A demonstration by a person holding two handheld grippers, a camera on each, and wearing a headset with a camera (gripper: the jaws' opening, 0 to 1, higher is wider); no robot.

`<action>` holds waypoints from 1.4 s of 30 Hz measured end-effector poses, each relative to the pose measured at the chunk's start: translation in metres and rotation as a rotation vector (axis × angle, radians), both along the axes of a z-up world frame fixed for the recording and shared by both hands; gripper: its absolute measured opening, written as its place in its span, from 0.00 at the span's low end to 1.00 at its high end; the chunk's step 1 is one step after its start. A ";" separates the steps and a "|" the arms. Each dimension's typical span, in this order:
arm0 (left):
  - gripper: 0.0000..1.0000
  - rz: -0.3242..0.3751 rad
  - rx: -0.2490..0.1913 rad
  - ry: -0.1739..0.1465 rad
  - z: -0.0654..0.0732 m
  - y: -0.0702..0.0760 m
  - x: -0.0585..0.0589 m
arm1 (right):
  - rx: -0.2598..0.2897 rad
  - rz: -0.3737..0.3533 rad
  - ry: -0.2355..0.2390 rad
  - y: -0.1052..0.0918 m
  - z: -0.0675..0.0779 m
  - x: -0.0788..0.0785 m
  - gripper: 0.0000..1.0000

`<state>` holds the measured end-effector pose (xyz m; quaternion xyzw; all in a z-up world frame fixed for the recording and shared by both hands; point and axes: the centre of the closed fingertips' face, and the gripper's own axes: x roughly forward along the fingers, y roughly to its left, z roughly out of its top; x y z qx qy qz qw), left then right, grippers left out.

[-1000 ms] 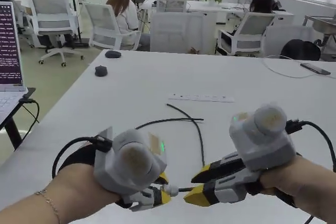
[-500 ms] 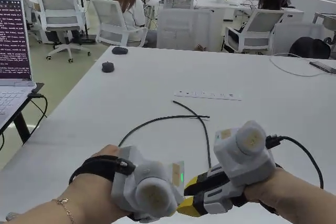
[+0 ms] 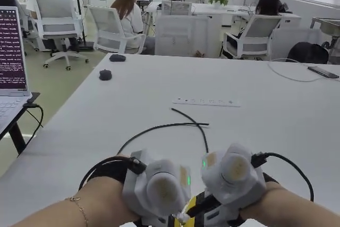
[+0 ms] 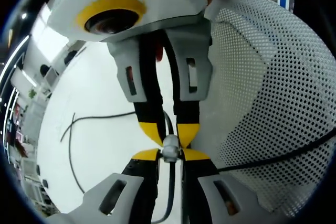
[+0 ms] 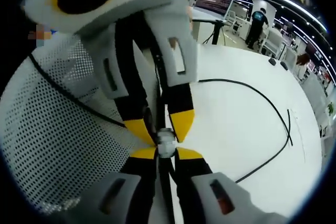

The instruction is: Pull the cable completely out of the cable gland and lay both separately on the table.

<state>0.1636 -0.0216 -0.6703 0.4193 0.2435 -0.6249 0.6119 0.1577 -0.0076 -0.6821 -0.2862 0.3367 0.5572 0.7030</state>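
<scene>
An open office lies behind, with white chairs and people at desks, and a laptop point(image 3: 10, 51) stands at 9 o'clock. The white bench point(image 3: 265, 131) carries a mouse point(image 3: 105, 75) towards 10 o'clock and a pale strip point(image 3: 204, 101) towards 12. The black cable point(image 3: 159, 127) lies in two crossing curves at the middle of the bench and runs down to 6 o'clock, where both hands meet.

There the left tongs point(image 4: 176, 155) are narrow, with their yellow tips pinched on the small whitish cable gland point(image 4: 170, 148). The right tongs point(image 5: 166, 153) face them tip to tip. They are also narrow and appear to grip the cable just beside the gland. Black cable runs between each pair of jaws, so it seems to be threaded through the gland.

By my reading the task is at its start. Both grips are set, but the cable is not yet out. What is left is the full pull, then laying cable and gland apart on the bench.
</scene>
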 end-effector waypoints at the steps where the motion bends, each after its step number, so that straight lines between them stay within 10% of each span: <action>1: 0.16 0.014 0.001 0.068 -0.003 0.000 -0.004 | -0.011 0.012 -0.006 0.000 -0.002 -0.001 0.11; 13: 0.15 0.262 -0.185 0.464 0.002 -0.001 0.003 | -0.129 0.156 -0.210 -0.003 -0.003 0.005 0.10; 20: 0.14 0.344 -0.243 0.570 0.002 0.004 0.007 | -0.148 0.195 -0.286 0.001 0.000 0.006 0.09; 22: 0.15 0.332 -0.248 0.552 0.004 0.006 0.009 | -0.147 0.196 -0.300 0.002 0.001 0.009 0.09; 24: 0.16 0.260 -0.295 0.392 0.008 0.000 0.019 | -0.145 0.112 -0.296 -0.003 0.003 0.020 0.10; 38: 0.26 0.111 -0.169 0.141 -0.003 0.000 0.019 | -0.094 0.029 -0.175 -0.008 -0.002 0.019 0.11; 42: 0.18 0.060 -0.149 0.136 -0.005 -0.002 0.010 | -0.085 0.006 -0.153 -0.010 -0.002 0.019 0.11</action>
